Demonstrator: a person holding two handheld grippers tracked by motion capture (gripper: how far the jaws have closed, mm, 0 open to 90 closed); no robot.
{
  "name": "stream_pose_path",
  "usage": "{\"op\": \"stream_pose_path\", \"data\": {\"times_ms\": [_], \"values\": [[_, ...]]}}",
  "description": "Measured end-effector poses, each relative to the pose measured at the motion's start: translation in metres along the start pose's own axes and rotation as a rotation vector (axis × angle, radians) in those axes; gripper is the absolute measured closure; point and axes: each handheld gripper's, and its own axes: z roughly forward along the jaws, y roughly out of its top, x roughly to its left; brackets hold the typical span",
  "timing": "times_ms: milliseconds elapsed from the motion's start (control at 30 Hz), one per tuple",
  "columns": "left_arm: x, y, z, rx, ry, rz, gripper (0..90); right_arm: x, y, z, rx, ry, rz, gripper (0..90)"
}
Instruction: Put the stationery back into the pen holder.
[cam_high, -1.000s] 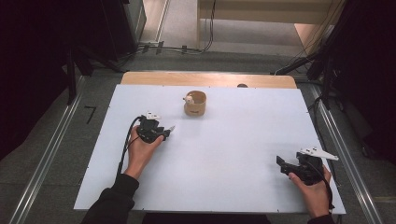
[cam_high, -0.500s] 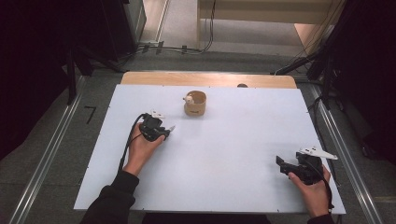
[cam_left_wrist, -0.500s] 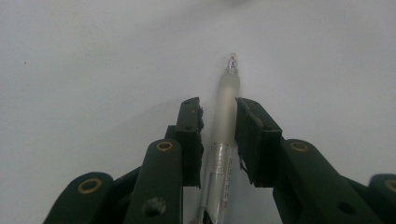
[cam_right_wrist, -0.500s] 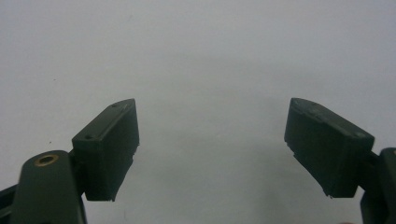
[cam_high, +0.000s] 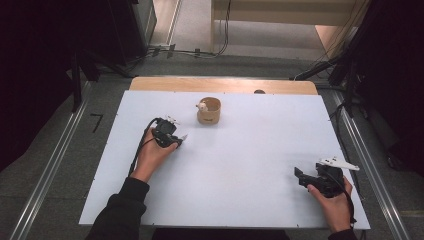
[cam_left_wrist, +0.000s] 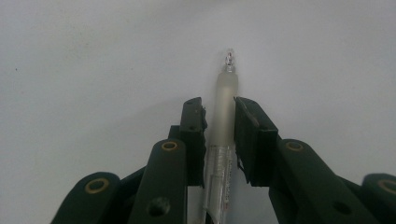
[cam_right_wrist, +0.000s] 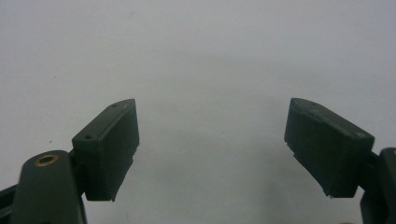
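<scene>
The high view looks forward and down over the whole white bench (cam_high: 240, 170). Both gripper views look close along their jaws at that same surface.

The left gripper (cam_left_wrist: 219, 135) looks down along its two black jaws at a plain white table (cam_left_wrist: 93, 56). A pen (cam_left_wrist: 223, 121) lies lengthwise between the jaws, its frosted, translucent barrel running up the middle and its small clear tip pointing away from the camera, past the jaw ends. The jaws have just been closing, and both pads (cam_left_wrist: 194, 135) now stand right against the barrel (a hair of a gap on the left side can't be ruled out). The pen's clear lower part, with faint print, runs down out of the picture.
</scene>
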Motion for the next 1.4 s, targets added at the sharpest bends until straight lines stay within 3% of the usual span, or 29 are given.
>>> {"op": "stream_pose_path", "data": {"times_ms": [167, 467, 600, 800, 967, 1067, 1200, 1400], "values": [[-0.002, 0.003, 0.0, 0.019, -0.006, 0.022, 80.0, -0.001, 0.0, 0.0, -0.002, -0.001, 0.003, 16.2], [0.003, 0.006, 0.001, 0.04, -0.042, 0.011, 80.5, -0.001, 0.0, 0.0, -0.001, 0.001, 0.002, 16.4], [0.003, 0.009, 0.001, 0.059, -0.036, 0.013, 80.7, -0.001, 0.0, 0.0, -0.001, 0.001, 0.004, 16.4], [0.004, 0.007, 0.0, 0.046, -0.04, 0.003, 81.1, -0.002, -0.001, -0.001, -0.003, -0.002, 0.008, 16.5], [0.007, 0.004, 0.0, 0.013, -0.062, -0.031, 81.2, -0.003, -0.001, -0.002, -0.005, -0.003, 0.011, 16.5], [0.006, 0.004, 0.001, -0.025, -0.107, -0.058, 81.2, -0.003, -0.001, -0.002, -0.005, -0.004, 0.011, 16.5], [-0.001, 0.005, 0.001, -0.059, -0.117, -0.05, 81.2, -0.003, -0.001, -0.002, -0.004, -0.005, 0.013, 16.4], [-0.008, 0.008, -0.001, -0.126, -0.164, -0.078, 81.3, -0.003, -0.001, -0.003, -0.006, -0.005, 0.012, 16.5]]}}
